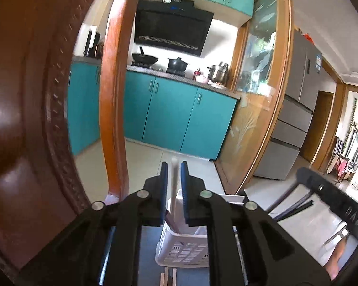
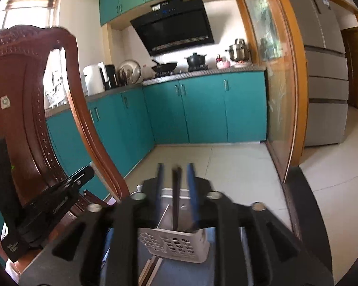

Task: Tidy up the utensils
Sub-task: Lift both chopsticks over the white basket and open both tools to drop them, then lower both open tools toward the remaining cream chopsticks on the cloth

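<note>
The left gripper (image 1: 174, 166) is hanging low and centre in its own view, its jaws standing slightly apart with a pale utensil (image 1: 174, 186) running up between the blue pads (image 1: 164, 178); a thin gap is showing on either side, so the pads are not pressing on it. The utensil's lower end is dropping into the white basket (image 1: 179, 252), which is sitting on the dark desk (image 1: 148, 245) at bottom centre. Two pale sticks (image 1: 166, 277) are lying on the desk just in front of the basket.

Over in the right wrist view, the right gripper (image 2: 176, 174) is sitting at lower centre, blurred, jaws apart. A dark utensil (image 2: 176, 197) is standing between them, its foot inside the basket (image 2: 176, 243), and it is touching neither pad as far as the blur allows. A thin pale stick (image 2: 163, 215) is leaning in the basket beside it. The left gripper (image 2: 89, 171) is poking in at the left edge, in front of a brown chair (image 2: 28, 76). Teal cabinets (image 2: 202, 109) are filling the background.
</note>
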